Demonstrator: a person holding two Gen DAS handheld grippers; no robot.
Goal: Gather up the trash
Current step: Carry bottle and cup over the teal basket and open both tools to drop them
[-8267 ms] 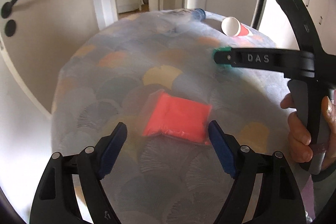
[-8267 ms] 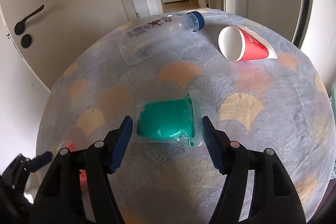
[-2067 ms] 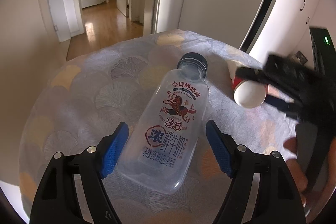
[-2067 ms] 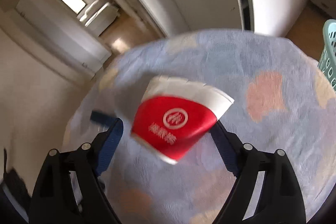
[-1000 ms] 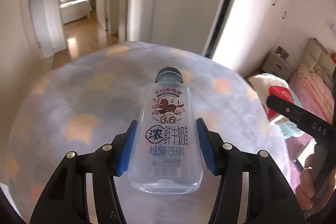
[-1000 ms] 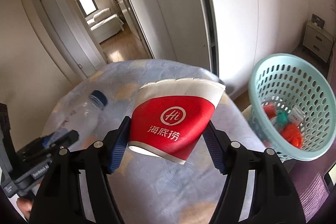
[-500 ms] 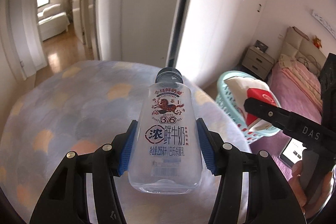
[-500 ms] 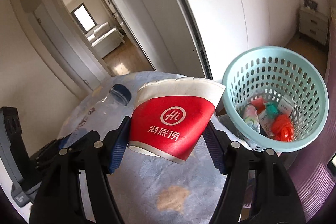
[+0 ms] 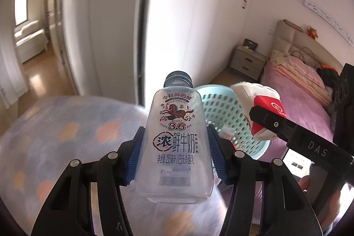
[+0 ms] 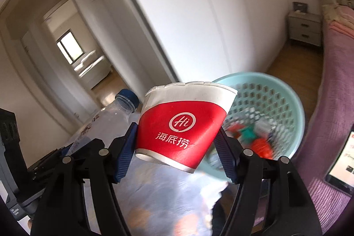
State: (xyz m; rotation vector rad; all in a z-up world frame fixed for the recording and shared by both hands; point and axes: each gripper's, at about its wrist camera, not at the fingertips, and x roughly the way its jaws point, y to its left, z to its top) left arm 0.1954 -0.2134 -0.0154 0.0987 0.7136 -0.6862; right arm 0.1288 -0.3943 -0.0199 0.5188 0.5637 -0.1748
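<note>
My left gripper (image 9: 174, 154) is shut on a clear plastic milk bottle (image 9: 176, 143) with a blue cap, held above the table edge. My right gripper (image 10: 177, 143) is shut on a red and white paper cup (image 10: 183, 125), squeezed flat at the rim. The cup also shows in the left wrist view (image 9: 261, 110), and the bottle in the right wrist view (image 10: 108, 118). Both are carried near a light blue perforated basket (image 10: 276, 103), also in the left wrist view (image 9: 223, 107), which holds red, green and white trash.
A round table with a fan-patterned cloth (image 9: 55, 136) lies below and to the left. White wardrobe doors (image 9: 199, 14) stand behind the basket. A bed with a pink cover (image 9: 294, 85) and a nightstand (image 9: 247, 59) are at the right. A phone (image 10: 343, 160) lies on purple bedding.
Both grippers have swung right, away from the table centre, carrying the bottle and cup closer to the basket, which now looms larger directly behind them.
</note>
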